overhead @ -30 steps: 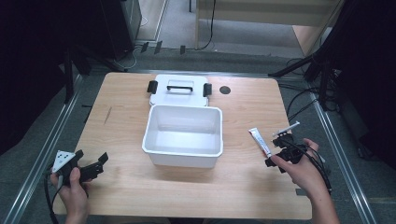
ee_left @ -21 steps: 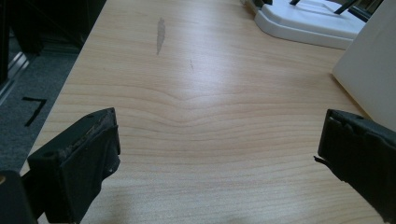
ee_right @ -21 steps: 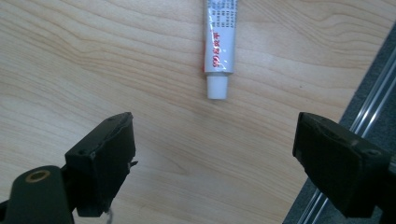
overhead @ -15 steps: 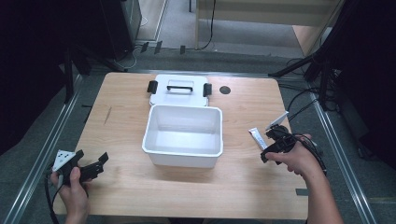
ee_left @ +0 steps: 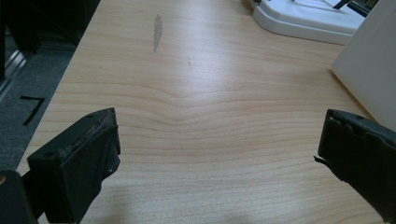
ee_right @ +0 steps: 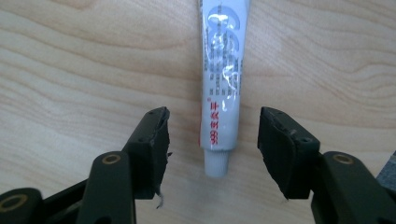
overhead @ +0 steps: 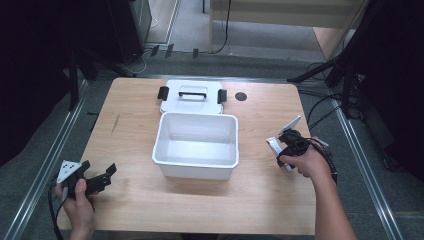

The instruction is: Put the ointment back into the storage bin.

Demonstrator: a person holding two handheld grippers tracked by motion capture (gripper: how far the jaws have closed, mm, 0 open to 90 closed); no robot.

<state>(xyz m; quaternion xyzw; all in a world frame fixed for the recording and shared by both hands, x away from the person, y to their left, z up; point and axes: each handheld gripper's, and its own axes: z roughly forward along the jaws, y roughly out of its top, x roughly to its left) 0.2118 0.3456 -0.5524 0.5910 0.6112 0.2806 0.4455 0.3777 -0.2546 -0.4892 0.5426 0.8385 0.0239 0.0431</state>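
Note:
A white tube [ee_right: 223, 93] with a white cap lies flat on the wooden table, cap end toward the camera in the right gripper view. My right gripper [ee_right: 212, 140] points down over it, one jaw on each side of the cap end. The jaws have just been closing, with a gap still left on both sides of the tube. From above, the right gripper [overhead: 286, 146] covers most of the tube [overhead: 272, 144], right of the white bin [overhead: 196, 145]. My left gripper [ee_left: 217, 140] stands wide open over bare wood, and sits at the table's front left [overhead: 97, 181].
The open white bin stands at the table's middle, with nothing inside it. Its lid [overhead: 192, 96], with a handle and black latches, lies behind it. A dark round hole [overhead: 241, 96] marks the table top beside the lid. Metal rails run along both table sides.
My right gripper has moved left and down onto the tube, and its jaws have narrowed around the cap end. The left hand has kept still.

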